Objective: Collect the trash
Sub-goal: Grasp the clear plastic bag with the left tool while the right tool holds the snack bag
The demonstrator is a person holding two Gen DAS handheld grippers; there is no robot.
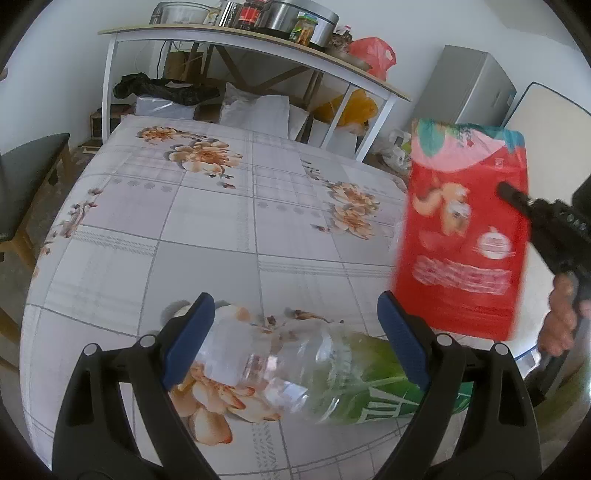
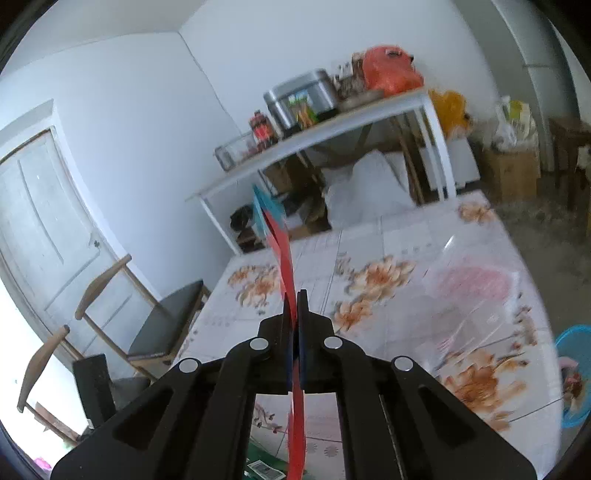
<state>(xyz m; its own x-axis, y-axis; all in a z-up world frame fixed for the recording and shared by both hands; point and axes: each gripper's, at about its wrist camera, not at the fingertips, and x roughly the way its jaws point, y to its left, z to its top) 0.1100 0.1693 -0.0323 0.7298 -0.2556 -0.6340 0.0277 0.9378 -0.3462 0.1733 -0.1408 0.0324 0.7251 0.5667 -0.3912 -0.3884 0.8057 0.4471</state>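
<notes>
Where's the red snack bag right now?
The red snack bag hangs off the table at the left wrist view's right, pinched in the right gripper.

This is a room in a home, used for eating and for storage. A dining table (image 1: 207,236) with a flowered plastic cloth stands in the middle, with wooden chairs (image 2: 162,325) beside it. Behind it, a white side table (image 1: 236,40) carries metal pots (image 1: 314,20), jars and a red plastic bag (image 1: 373,51). A small grey fridge (image 1: 465,88), a panelled white door (image 2: 44,229) and a cardboard box (image 2: 511,173) on the floor complete the domestic look.
</notes>
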